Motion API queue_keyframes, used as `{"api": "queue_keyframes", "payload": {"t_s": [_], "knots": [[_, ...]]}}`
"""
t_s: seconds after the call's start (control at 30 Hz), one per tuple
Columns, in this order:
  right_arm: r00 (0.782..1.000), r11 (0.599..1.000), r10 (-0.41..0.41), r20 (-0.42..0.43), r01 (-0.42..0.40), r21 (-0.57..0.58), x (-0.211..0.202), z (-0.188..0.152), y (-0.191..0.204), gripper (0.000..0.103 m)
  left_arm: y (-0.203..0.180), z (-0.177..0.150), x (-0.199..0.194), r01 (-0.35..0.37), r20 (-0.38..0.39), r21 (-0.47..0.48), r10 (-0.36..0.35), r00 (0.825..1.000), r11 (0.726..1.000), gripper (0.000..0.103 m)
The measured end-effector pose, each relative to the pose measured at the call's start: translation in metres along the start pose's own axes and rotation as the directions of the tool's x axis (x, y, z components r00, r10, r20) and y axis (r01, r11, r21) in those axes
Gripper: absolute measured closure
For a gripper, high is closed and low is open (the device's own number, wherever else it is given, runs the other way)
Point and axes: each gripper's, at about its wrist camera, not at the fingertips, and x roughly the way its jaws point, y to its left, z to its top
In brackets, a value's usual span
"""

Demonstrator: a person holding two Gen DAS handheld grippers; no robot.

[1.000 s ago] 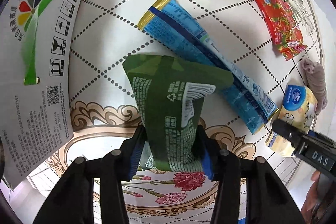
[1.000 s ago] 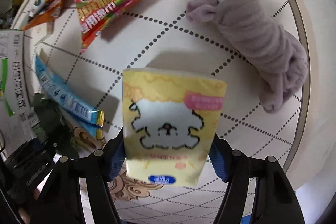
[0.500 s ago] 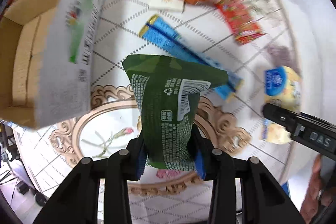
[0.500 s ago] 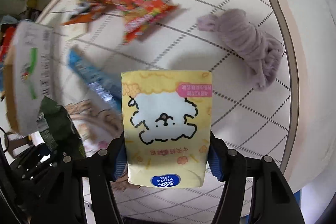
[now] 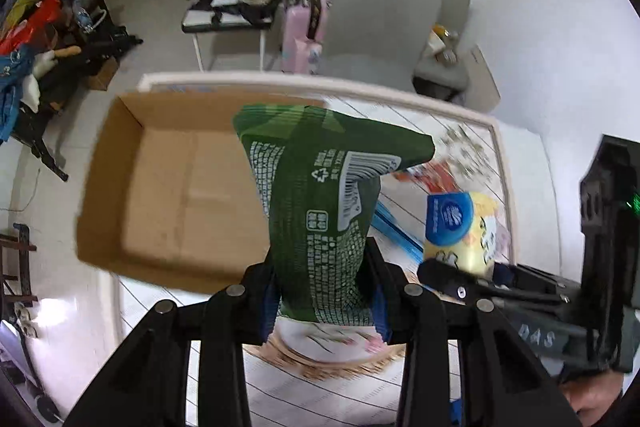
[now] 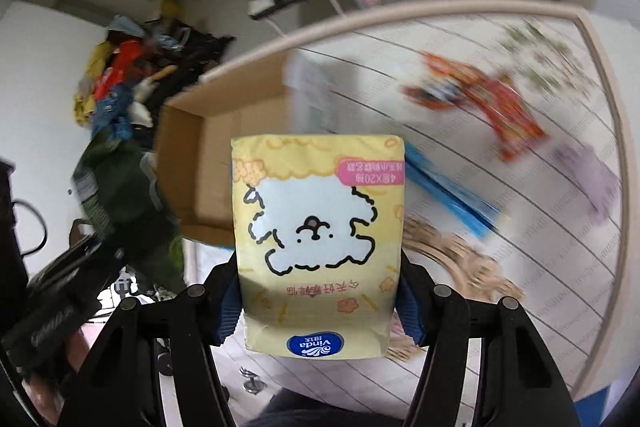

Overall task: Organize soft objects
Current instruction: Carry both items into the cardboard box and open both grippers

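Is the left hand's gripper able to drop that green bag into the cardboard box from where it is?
Probably yes. The left gripper is shut on the green bag, lifted clear of the table, and the cardboard box lies open just ahead, with nothing visible between them.

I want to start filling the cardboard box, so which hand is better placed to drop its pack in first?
Left, probably. The left gripper holds the green pouch right at the open cardboard box, while the right gripper's yellow tissue pack sits farther off.
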Motion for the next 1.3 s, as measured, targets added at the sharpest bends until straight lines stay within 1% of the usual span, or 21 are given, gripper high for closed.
{"api": "queue_keyframes", "payload": {"t_s": [0.03,0.07,0.13,0.17,0.2,0.27,0.33,0.43,0.53,0.63,0.7,0.8,0.9,0.97,1.0,1.03,1.07,1.1,1.17,1.23,1.3], "knots": [[1.0,1.0,-0.007,0.002,0.007,-0.004,0.008,0.008,0.017,0.038,0.018,0.012,0.0,0.0,-0.003,-0.002,0.0,1.0,1.0,0.069],[1.0,1.0,-0.01,0.003,0.01,-0.002,0.015,0.014,0.028,0.038,0.027,0.021,0.013,0.0,-0.009,-0.007,0.0,1.0,1.0,0.069],[0.999,0.999,-0.034,0.003,0.034,-0.01,0.033,0.029,0.055,0.038,0.05,0.036,0.029,0.018,-0.04,-0.015,-0.019,0.999,1.0,0.069],[0.999,0.999,-0.05,0.0,0.05,-0.011,0.046,0.037,0.068,0.038,0.065,0.044,0.041,0.033,-0.069,-0.022,-0.035,0.997,0.999,0.069],[0.998,0.998,-0.063,-0.005,0.063,-0.014,0.06,0.045,0.08,0.038,0.076,0.05,0.047,0.049,-0.093,-0.028,-0.052,0.994,0.998,0.069],[0.996,0.996,-0.091,-0.018,0.091,-0.012,0.082,0.057,0.094,0.038,0.095,0.063,0.074,0.069,-0.135,-0.042,-0.074,0.988,0.997,0.069],[0.992,0.992,-0.122,-0.035,0.122,-0.006,0.109,0.07,0.104,0.038,0.117,0.074,0.1,0.092,-0.187,-0.05,-0.099,0.977,0.995,0.069],[0.983,0.985,-0.174,-0.061,0.174,0.003,0.148,0.084,0.105,0.038,0.134,0.083,0.131,0.1,-0.245,-0.065,-0.113,0.963,0.993,0.069],[0.972,0.975,-0.222,-0.082,0.222,-0.009,0.179,0.094,0.105,0.038,0.145,0.095,0.166,0.108,-0.299,-0.057,-0.121,0.947,0.992,0.069],[0.955,0.96,-0.279,-0.097,0.276,-0.042,0.206,0.102,0.104,0.038,0.148,0.1,0.186,0.134,-0.344,-0.053,-0.144,0.928,0.99,0.069],[0.945,0.951,-0.309,-0.109,0.304,-0.056,0.221,0.107,0.099,0.038,0.147,0.101,0.197,0.147,-0.362,-0.048,-0.154,0.919,0.988,0.068],[0.942,0.95,-0.313,-0.123,0.309,-0.049,0.235,0.113,0.091,0.038,0.144,0.104,0.21,0.15,-0.384,-0.034,-0.152,0.911,0.988,0.068],[0.939,0.949,-0.316,-0.136,0.314,-0.038,0.243,0.118,0.085,0.037,0.142,0.107,0.219,0.131,-0.406,-0.026,-0.13,0.904,0.991,0.068],[0.939,0.95,-0.313,-0.144,0.311,-0.036,0.247,0.121,0.081,0.037,0.143,0.109,0.221,0.113,-0.409,-0.024,-0.113,0.905,0.993,0.067],[0.938,0.95,-0.312,-0.15,0.311,-0.035,0.249,0.121,0.08,0.037,0.143,0.111,0.22,0.102,-0.402,-0.021,-0.102,0.91,0.995,0.065],[0.938,0.949,-0.315,-0.148,0.313,-0.035,0.248,0.119,0.079,0.036,0.143,0.112,0.216,0.089,-0.387,-0.012,-0.087,0.918,0.996,0.06],[0.938,0.949,-0.315,-0.143,0.314,-0.036,0.247,0.119,0.08,0.035,0.143,0.113,0.213,0.085,-0.378,-0.005,-0.08,0.922,0.996,0.054],[0.941,0.951,-0.308,-0.141,0.306,-0.034,0.246,0.118,0.081,0.031,0.142,0.113,0.209,0.072,-0.367,0.008,-0.065,0.928,0.997,0.05],[0.943,0.953,-0.302,-0.14,0.301,-0.029,0.243,0.116,0.083,0.023,0.144,0.114,0.199,0.045,-0.335,0.023,-0.034,0.941,0.999,0.028],[0.938,0.946,-0.323,-0.128,0.32,-0.042,0.237,0.113,0.088,0.003,0.146,0.113,0.189,0.01,-0.312,0.041,0.003,0.95,0.999,0.018],[0.936,0.943,-0.332,-0.12,0.329,-0.049,0.232,0.108,0.094,0.001,0.149,0.11,0.175,-0.022,-0.281,0.056,0.037,0.959,0.998,0.012]]}}
